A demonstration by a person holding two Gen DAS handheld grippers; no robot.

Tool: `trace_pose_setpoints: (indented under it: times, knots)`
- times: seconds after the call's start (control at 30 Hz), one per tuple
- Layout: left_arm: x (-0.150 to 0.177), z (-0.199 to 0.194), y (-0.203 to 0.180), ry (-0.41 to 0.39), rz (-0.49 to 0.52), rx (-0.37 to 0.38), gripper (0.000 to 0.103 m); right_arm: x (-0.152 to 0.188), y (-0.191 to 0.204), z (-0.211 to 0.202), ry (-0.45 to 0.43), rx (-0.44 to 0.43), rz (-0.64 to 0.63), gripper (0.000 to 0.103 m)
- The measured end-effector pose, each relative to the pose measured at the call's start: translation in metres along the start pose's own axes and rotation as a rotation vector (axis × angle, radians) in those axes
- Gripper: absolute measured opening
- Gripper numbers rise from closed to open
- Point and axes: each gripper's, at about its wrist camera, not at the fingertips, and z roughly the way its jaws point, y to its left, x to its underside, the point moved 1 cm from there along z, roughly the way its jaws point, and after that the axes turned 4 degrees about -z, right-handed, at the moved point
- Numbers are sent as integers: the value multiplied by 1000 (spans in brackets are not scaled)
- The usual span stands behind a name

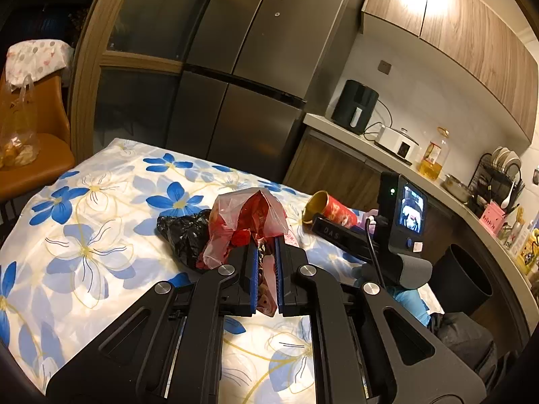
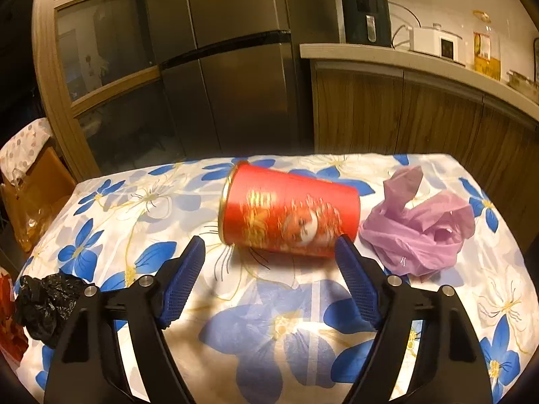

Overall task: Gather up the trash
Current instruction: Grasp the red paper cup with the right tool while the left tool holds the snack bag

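- Left gripper (image 1: 266, 252): clenched. The blue pads (image 1: 253, 269) pinch a translucent red plastic bag (image 1: 249, 222) at lower centre of the left wrist view. The bag bulges up past the fingertips, and a fold of it hangs down between the jaws.
- Black plastic bag (image 1: 183, 232): crumpled, lying on the flowered tablecloth (image 1: 101, 202) just left of the red bag and touching it. In the right wrist view the same black bag sits at the lower left edge of the frame (image 2: 47, 299), behind the left finger arm.
- Right gripper (image 2: 269, 252): released, jaws spread wide, nothing pressed between the pads. The right pad (image 2: 357, 286) overlaps the lower right corner of the cup in the picture; whether it touches cannot be told. The left pad stands apart from the cup.
- Red paper cup (image 2: 286, 215): lying on its side at frame centre, gold rim toward the left, base toward the right, printed pattern facing up. In the left wrist view it appears right of centre (image 1: 331, 208), partly hidden by the right gripper's body.
- Purple plastic bag (image 2: 421, 232): crumpled, resting on the cloth just right of the cup's base, at right centre of the frame.
- Background: steel refrigerator (image 2: 229, 67) at upper centre; counter (image 2: 404, 60) at upper right carrying a black air fryer (image 2: 365, 17). A dark waste bin (image 1: 461, 276) stands on the floor at right of the left wrist view.
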Motion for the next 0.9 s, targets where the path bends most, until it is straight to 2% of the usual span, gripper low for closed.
trace_pose_setpoints:
  times: [0.1, 0.27, 0.4, 0.67, 0.77, 0.9]
  knots:
    - [0, 0, 0, -3, 1, 0, 7, 1, -4, -2, 3, 12, 20, 79]
    - [0, 0, 0, -2, -2, 3, 7, -5, 0, -25, -73, 38, -19, 88]
    - [0, 0, 0, 1, -3, 12, 7, -11, 1, -21, -74, 44, -19, 94]
    - [-1, 1, 2, 5, -11, 22, 7, -12, 1, 0, -28, 37, -8, 94]
    - [-1, 2, 2, 8, -11, 26, 7, -10, 1, 5, -8, 34, -8, 86]
    - [-1, 4, 4, 13, -14, 29, 7, -9, 1, 8, 4, 31, -5, 84]
